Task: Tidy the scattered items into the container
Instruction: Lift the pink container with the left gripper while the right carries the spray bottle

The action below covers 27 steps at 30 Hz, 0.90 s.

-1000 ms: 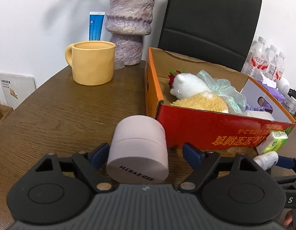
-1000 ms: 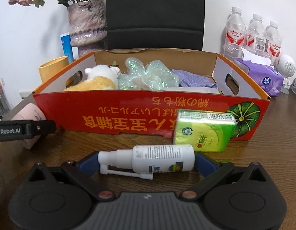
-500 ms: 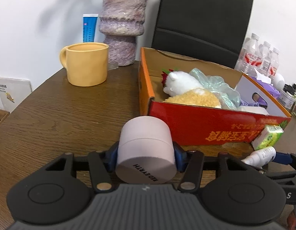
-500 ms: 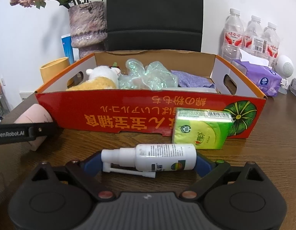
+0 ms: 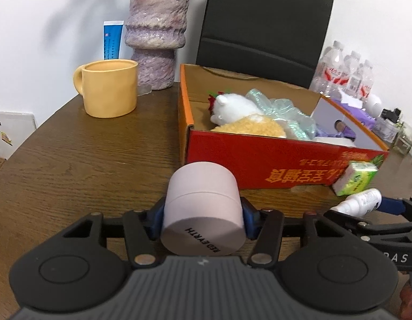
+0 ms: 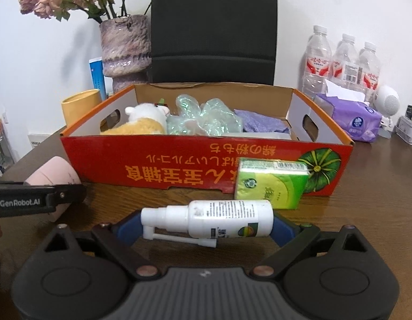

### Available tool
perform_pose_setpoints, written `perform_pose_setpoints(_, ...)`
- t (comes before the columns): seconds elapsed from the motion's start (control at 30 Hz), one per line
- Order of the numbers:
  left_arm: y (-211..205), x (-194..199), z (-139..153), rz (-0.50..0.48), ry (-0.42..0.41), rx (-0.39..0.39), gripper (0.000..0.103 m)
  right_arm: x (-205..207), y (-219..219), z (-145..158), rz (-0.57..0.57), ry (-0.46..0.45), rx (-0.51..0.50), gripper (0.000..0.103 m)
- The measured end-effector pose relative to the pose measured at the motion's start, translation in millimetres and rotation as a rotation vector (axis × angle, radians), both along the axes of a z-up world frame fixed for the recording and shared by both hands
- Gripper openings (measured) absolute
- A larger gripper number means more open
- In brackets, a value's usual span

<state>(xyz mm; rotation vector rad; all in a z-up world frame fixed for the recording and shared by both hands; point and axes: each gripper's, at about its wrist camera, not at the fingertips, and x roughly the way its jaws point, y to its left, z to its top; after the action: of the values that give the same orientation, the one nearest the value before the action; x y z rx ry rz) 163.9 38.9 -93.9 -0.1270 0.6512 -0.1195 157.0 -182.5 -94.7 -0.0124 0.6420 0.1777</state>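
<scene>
Since a second ago your left gripper (image 5: 203,214) has just been closing: its jaws, then spread wide of the pink jar (image 5: 203,210), now pinch the jar's sides, the jar lying on its side on the table (image 5: 72,160) just before the box's (image 5: 272,160) near left corner. Your right gripper (image 6: 206,224) has come up slightly, jaws clamped end to end on the white spray bottle (image 6: 214,221), which now looks clear of the table. To do the step well, lift the jar straight up until it clears the red wall, then carry it over the rim; a smooth round jar may slip, so keep it level. Left of the box, the yellow mug (image 5: 110,88) looks empty from here. Box contents: plush toy (image 6: 144,122) at left, crumpled clear plastic (image 6: 206,117) in the middle, purple cloth (image 6: 259,124) at right. Green tissue pack (image 6: 270,184) leans on the box front, outside it.
</scene>
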Motion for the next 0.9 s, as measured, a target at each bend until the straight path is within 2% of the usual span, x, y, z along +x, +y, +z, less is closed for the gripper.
perform_pose_setpoints(0.27,-9,-43,15,-0.040,-0.044,-0.013,0.056,-30,-13,8,-0.020,0.001,0.012,0.097)
perform_pose_setpoints(0.47,-10,-79,27,-0.048,-0.068,-0.052,0.056,-60,-21,17,-0.022,-0.010,0.007,0.097)
perform_pose_setpoints(0.67,-8,-104,41,-0.061,-0.050,-0.096,0.056,-88,-32,27,-0.010,-0.001,0.018,0.097)
perform_pose_setpoints(0.9,-12,-121,67,-0.094,-0.056,-0.106,0.056,-107,-42,51,-0.008,-0.036,0.038,0.097)
